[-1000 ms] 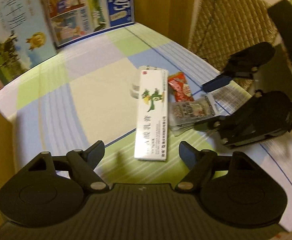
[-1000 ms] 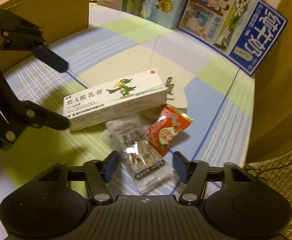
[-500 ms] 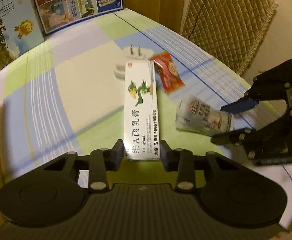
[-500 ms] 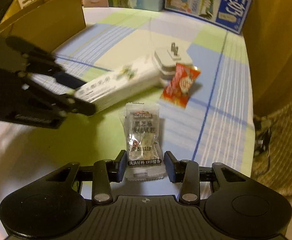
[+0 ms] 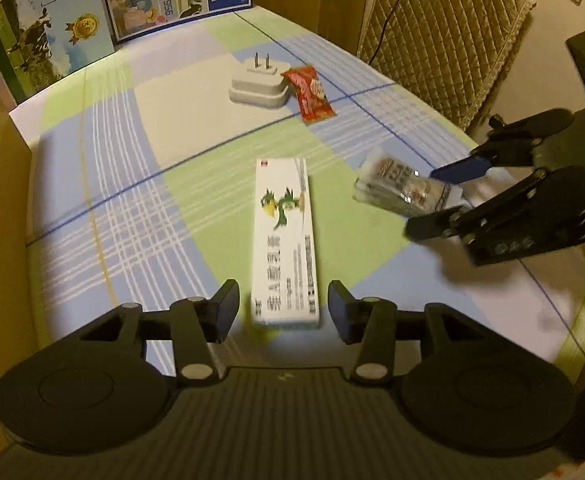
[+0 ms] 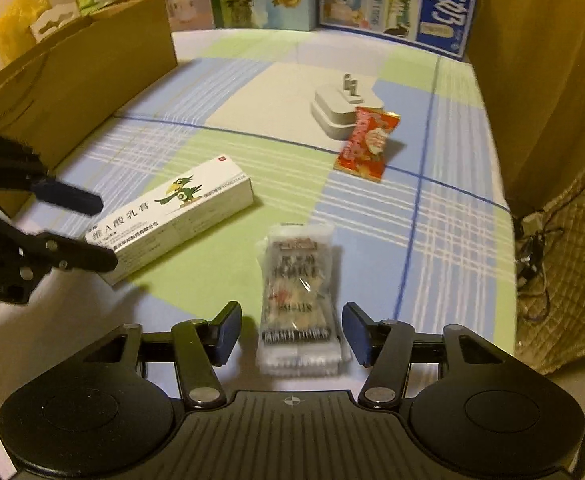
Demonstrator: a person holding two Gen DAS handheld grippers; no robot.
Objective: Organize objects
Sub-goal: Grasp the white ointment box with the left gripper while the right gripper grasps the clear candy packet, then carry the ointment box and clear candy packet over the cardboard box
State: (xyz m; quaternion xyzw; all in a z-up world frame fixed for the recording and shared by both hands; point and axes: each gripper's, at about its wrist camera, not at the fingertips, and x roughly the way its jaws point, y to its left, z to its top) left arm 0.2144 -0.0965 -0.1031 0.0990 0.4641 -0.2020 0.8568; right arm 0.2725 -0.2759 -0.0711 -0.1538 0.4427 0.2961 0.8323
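A long white ointment box with a green bird lies on the checked tablecloth, its near end between the fingers of my left gripper, which is open with gaps either side. It also shows in the right wrist view. A clear snack packet lies between the fingers of my open right gripper, untouched; it also shows in the left wrist view. A white plug adapter and a red candy wrapper lie farther back.
Milk cartons and a blue printed box stand along the table's far edge. A cardboard box wall borders the left side. A quilted chair back stands beyond the right edge.
Both grippers pulled their items toward the near side of the table, then opened. The box and the packet now lie released on the cloth, away from the adapter and candy.
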